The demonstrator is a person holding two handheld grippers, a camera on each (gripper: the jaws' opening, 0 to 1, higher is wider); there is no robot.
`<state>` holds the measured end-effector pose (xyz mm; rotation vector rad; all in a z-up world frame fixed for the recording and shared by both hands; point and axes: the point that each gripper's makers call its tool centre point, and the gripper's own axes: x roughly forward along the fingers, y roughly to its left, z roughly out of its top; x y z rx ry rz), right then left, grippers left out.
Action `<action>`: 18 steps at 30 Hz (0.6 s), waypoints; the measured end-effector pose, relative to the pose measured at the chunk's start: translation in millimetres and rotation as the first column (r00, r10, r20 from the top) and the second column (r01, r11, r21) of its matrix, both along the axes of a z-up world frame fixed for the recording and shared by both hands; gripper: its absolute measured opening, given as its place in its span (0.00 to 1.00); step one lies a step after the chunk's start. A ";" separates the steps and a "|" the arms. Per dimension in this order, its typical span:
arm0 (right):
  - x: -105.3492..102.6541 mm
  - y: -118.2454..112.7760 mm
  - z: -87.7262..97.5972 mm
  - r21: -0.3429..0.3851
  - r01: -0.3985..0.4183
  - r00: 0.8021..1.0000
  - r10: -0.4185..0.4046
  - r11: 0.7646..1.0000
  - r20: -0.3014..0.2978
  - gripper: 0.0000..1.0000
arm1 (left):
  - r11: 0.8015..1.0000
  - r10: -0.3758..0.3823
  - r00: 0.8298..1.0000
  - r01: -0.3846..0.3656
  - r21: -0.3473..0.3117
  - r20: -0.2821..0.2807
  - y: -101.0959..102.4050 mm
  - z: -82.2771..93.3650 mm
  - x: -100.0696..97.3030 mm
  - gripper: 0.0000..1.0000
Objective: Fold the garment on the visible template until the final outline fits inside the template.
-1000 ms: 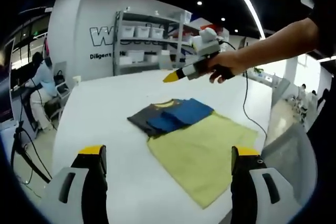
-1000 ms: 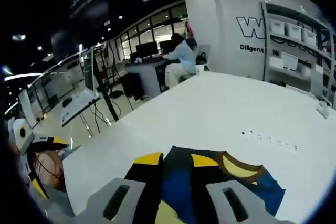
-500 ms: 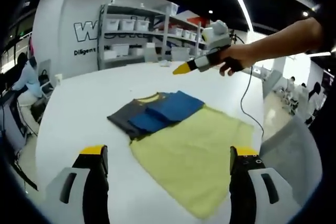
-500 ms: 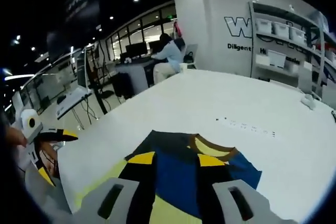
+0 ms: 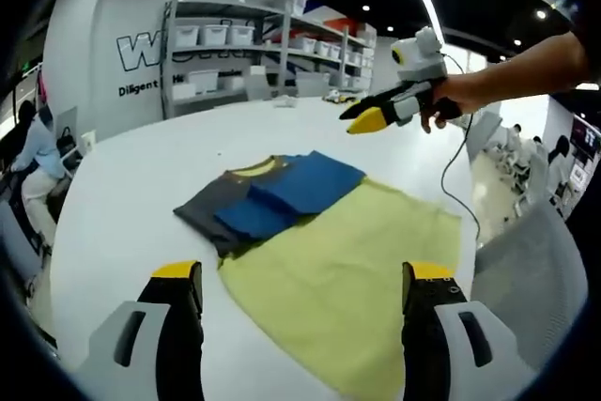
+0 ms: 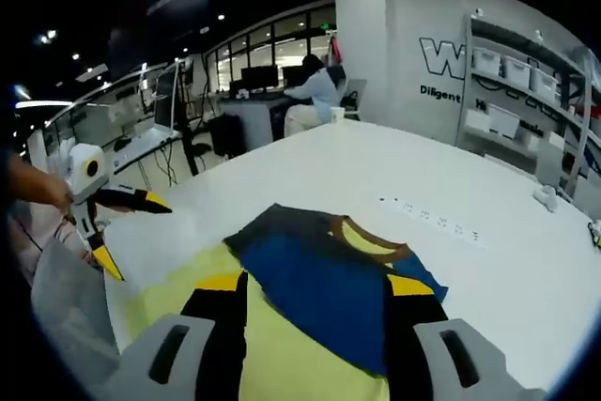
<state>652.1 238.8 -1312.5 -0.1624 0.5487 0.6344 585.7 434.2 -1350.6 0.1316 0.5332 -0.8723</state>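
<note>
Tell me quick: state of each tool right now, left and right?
Left tool: open, holding nothing, above the yellow rectangular template.
Right tool: open, empty, over the folded blue and grey T-shirt.

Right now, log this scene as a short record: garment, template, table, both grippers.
garment: folded grey and blue shirt with yellow collar, lying flat, partly on the template
template: yellow sheet, flat on the table, shirt overlapping its far edge
table: white top
left gripper: jaws wide apart, holding nothing, above the template
right gripper: jaws apart, empty, above the shirt
background: shelving with bins; seated person at a desk
</note>
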 end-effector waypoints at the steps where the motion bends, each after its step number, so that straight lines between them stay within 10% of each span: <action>1: -4.0 -1.4 -1.4 0.001 -0.003 1.000 0.003 1.000 -0.003 0.64 | 1.000 -0.002 1.000 0.002 0.001 -0.003 -1.4 -1.1 1.0 0.83; 18: -75.2 -52.7 -10.0 -0.045 0.001 1.000 -0.001 0.999 -0.015 0.85 | 0.994 -0.058 0.998 0.056 0.097 0.018 -18.2 -24.9 36.2 0.57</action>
